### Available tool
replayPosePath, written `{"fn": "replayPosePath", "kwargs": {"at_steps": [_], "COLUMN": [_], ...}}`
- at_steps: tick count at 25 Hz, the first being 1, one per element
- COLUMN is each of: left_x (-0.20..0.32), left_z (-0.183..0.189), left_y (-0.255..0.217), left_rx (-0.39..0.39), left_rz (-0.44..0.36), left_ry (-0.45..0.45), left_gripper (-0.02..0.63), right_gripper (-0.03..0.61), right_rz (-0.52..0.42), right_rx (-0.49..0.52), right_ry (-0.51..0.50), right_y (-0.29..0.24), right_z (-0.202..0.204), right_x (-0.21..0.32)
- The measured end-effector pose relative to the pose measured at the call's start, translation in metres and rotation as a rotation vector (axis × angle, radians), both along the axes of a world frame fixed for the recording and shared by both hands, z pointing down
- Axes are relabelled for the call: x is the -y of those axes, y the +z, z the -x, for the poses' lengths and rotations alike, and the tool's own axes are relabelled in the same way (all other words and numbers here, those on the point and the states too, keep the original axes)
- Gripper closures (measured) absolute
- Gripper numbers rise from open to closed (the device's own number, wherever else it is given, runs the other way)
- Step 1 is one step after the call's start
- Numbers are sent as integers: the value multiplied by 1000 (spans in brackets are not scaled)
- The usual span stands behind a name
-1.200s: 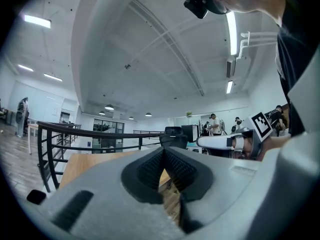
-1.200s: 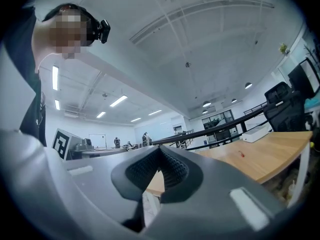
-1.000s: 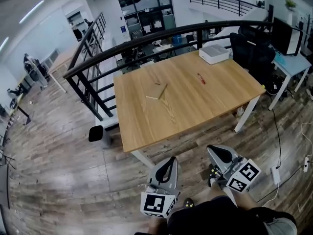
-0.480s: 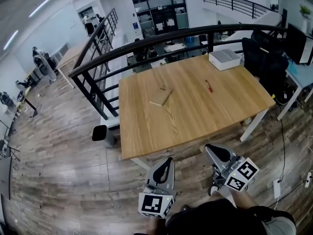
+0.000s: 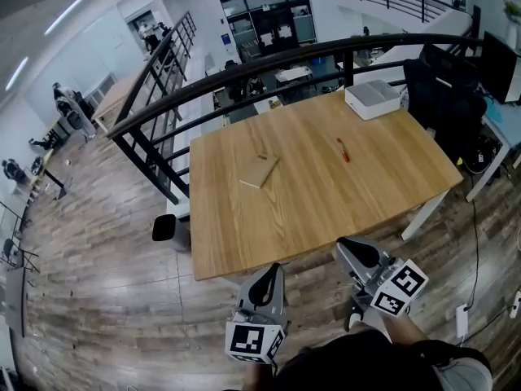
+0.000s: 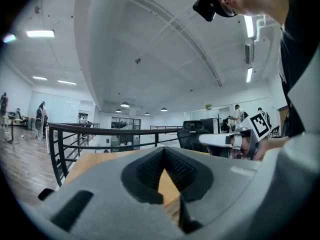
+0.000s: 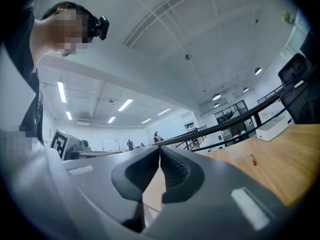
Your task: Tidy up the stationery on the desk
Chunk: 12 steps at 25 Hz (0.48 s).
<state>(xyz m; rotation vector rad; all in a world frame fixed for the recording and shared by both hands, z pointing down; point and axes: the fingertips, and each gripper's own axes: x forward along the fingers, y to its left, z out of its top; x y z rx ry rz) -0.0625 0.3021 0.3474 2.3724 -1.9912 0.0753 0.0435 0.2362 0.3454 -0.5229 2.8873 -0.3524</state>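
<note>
A wooden desk [image 5: 309, 206] stands ahead of me in the head view. On it lie a flat tan notebook [image 5: 260, 171] left of centre and a small red pen [image 5: 343, 151] to its right. My left gripper [image 5: 267, 274] and right gripper [image 5: 352, 249] hover side by side just short of the desk's near edge, both shut and holding nothing. In the left gripper view the jaws [image 6: 163, 151] meet at the tip, with the desk [image 6: 85, 164] beyond. The right gripper view shows its shut jaws [image 7: 159, 149] and the red pen [image 7: 253, 160] far off on the desk.
A white box [image 5: 373, 98] sits at the desk's far right corner. A black railing [image 5: 244, 72] runs behind the desk. A black office chair [image 5: 444, 84] stands at the right, a black stool [image 5: 163, 226] at the left. Cables [image 5: 476, 243] lie on the wooden floor.
Both grippers and my view have moved toward the desk, whose near edge now lies just ahead of the jaws. Both stay shut. Nothing on the desk has moved.
</note>
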Motion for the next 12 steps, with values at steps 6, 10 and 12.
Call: {"fn": "replayPosePath", "kwargs": {"at_steps": [6,10,12], "left_x": [35,61,76], "left_z": [-13,-25,-31], "left_y": [-3,-4,-5], "left_rx": [20,30,28], "left_rz": [16,31,30], "left_ry": [-36,-47,-51], "left_gripper": [615,615,615], "right_gripper": [571,571,571], "right_rz": [3,9,12], "right_rx": [12,18,21], "right_ry": [-30,-51,-64], "right_y": [-3,-3,-4], "right_z": [-13,-22,-27], "right_x": [39,66,79]}}
